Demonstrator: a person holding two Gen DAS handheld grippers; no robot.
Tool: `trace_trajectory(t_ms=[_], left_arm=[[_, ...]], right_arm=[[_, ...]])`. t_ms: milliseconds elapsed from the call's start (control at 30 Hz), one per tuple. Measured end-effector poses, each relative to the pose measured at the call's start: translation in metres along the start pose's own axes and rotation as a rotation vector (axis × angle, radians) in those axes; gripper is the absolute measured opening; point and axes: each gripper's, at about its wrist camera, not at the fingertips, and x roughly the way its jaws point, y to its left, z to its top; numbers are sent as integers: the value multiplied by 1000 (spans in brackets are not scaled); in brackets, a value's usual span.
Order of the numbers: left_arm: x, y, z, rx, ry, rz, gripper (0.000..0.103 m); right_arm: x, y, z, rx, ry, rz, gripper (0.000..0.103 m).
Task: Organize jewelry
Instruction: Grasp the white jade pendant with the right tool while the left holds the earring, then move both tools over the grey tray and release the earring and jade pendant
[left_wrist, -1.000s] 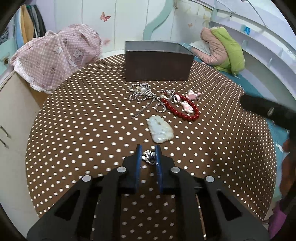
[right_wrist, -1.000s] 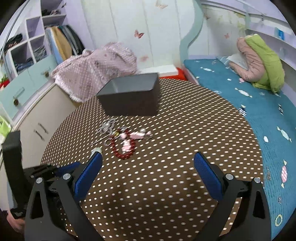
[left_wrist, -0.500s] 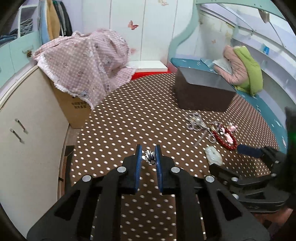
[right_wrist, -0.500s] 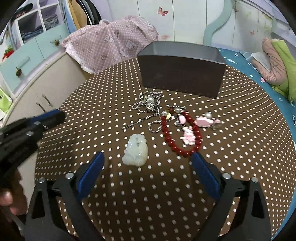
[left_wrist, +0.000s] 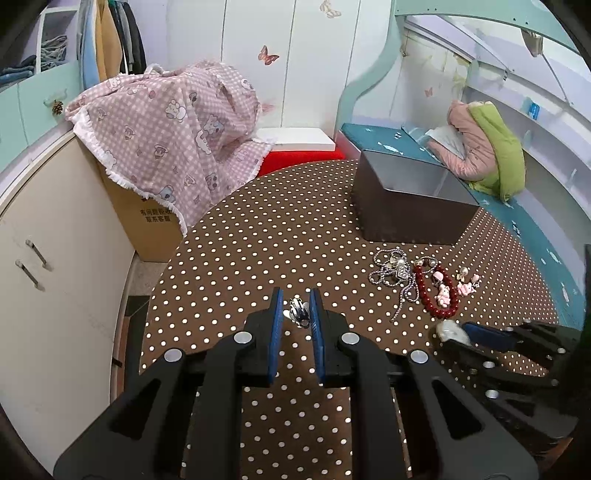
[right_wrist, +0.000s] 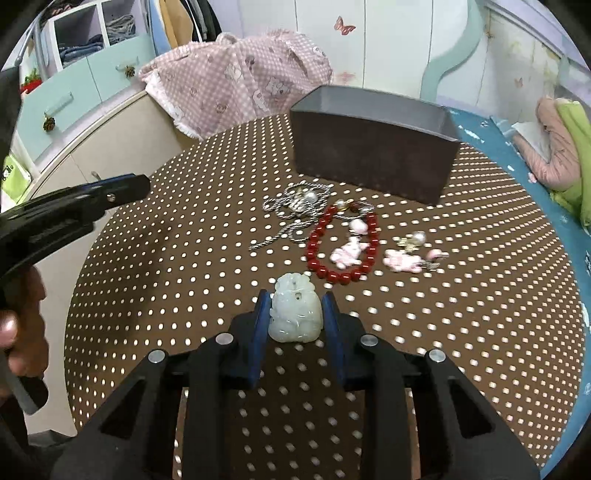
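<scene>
My left gripper (left_wrist: 296, 308) is shut on a small silver ring (left_wrist: 299, 313) and holds it above the left part of the table. My right gripper (right_wrist: 294, 308) is closed around a pale jade pendant (right_wrist: 294, 314) lying on the brown polka-dot tablecloth (right_wrist: 184, 295). Beyond it lie a red bead bracelet (right_wrist: 341, 243), a silver chain necklace (right_wrist: 295, 206) and pink charms (right_wrist: 406, 260). A dark open box (right_wrist: 373, 160) stands at the back. In the left wrist view the box (left_wrist: 410, 206) and the jewelry pile (left_wrist: 424, 284) are to the right.
A pink checked cloth (left_wrist: 166, 136) covers a cardboard box left of the table. A cream cabinet (left_wrist: 55, 277) stands on the left. A teal bed with a pink and green jacket (left_wrist: 487, 147) is on the right. The left gripper shows in the right wrist view (right_wrist: 74, 206).
The right gripper moved in and closed from wide open onto the jade pendant. The left gripper swung left, away from the jewelry, still holding the ring.
</scene>
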Motion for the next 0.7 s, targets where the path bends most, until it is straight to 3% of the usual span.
trace_trajectory(t_ms=[167, 333, 533, 700], left_arm=[[-1, -11, 6, 19, -6, -19, 15], [-10, -24, 23, 41, -39, -57, 15], [-23, -46, 74, 114, -121, -130, 15], [-11, -64, 127, 140, -140, -177, 15]], right_arm=[[-27, -12, 2, 37, -34, 39, 27], [-58, -17, 32, 53, -117, 64, 27], [-92, -40, 88, 36, -232, 38, 27], [-88, -68, 134, 43, -246, 14, 27]])
